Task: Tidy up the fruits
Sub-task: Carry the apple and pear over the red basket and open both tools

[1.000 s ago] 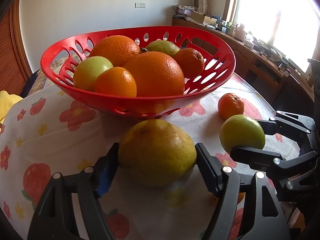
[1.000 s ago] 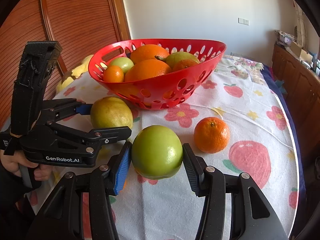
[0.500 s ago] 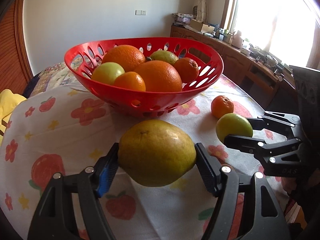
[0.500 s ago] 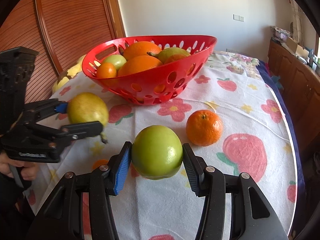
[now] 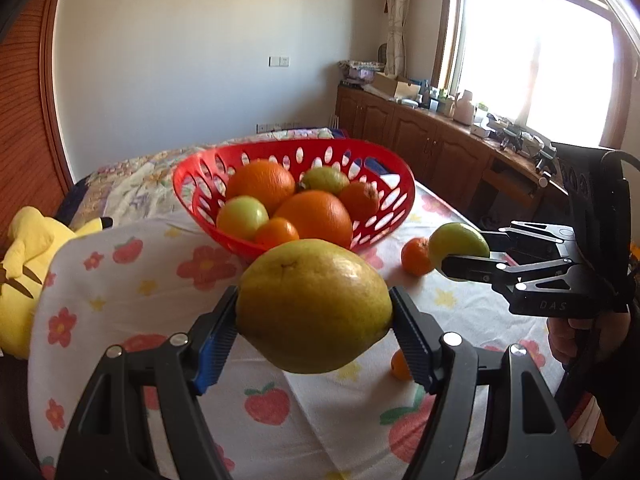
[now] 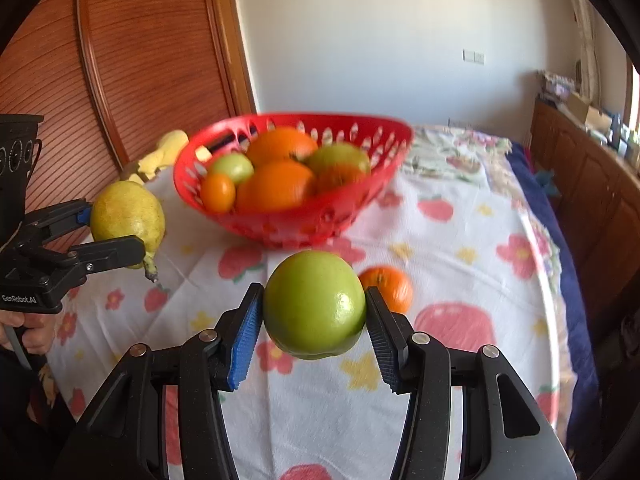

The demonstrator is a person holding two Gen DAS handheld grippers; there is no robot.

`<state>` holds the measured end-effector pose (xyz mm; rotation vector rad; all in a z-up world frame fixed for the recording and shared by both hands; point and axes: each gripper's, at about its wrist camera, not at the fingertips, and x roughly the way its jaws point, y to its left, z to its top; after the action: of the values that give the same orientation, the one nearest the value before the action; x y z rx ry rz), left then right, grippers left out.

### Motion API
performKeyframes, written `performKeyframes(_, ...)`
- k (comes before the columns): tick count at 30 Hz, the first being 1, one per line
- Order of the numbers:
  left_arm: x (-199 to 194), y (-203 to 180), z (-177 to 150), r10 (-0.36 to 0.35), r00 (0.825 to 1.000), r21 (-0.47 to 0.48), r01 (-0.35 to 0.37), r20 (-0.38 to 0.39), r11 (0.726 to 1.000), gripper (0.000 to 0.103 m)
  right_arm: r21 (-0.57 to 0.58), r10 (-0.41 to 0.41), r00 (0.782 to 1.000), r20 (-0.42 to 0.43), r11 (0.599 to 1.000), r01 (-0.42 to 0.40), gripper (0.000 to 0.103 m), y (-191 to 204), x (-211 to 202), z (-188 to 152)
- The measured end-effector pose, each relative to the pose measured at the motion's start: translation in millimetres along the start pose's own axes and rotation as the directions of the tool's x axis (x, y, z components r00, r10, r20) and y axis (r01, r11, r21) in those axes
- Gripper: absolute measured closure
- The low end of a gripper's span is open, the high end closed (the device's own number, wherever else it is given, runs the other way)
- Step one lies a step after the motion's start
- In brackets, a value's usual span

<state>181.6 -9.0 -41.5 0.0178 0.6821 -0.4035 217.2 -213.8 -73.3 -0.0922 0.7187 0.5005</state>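
Both raised short of the red basket (image 5: pixel 294 196), the left hand-held gripper (image 5: pixel 314 330) clamps a pear (image 5: pixel 314 304), the right hand-held gripper (image 6: pixel 314 328) an apple (image 6: pixel 314 304).

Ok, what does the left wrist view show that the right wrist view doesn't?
Only the left wrist view shows the bright window and a small orange fruit lying on the tablecloth below the pear. Only the right wrist view shows the pear's stem. Both show the red basket, the loose tangerine, the left gripper holding the pear, and the right gripper holding the green apple.
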Motion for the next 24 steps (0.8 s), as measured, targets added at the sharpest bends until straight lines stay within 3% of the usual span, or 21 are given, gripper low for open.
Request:
performKeyframes(7, -2, 9, 26, 0.052, 0.998, 0.034, -0.053, 0.026, 0.998, 0.031, -0.056, 0.007, 0.996, 0.086, 0.998, -0.002, 0.051, 1, -12, 43)
performKeyframes(13, 5, 19, 51, 0.075, 0.996, 0.06, -0.078, 0.045, 0.995, 0.031, -0.11, 0.021, 0.993, 0.117, 0.994, -0.008, 0.051, 1, 2, 88)
performKeyframes(24, 47, 51, 88, 0.082, 0.996, 0.043, -0.084, 0.048, 0.996, 0.031, -0.133, 0.019, 0.999, 0.026, 0.991, -0.015, 0.051, -12, 79, 139)
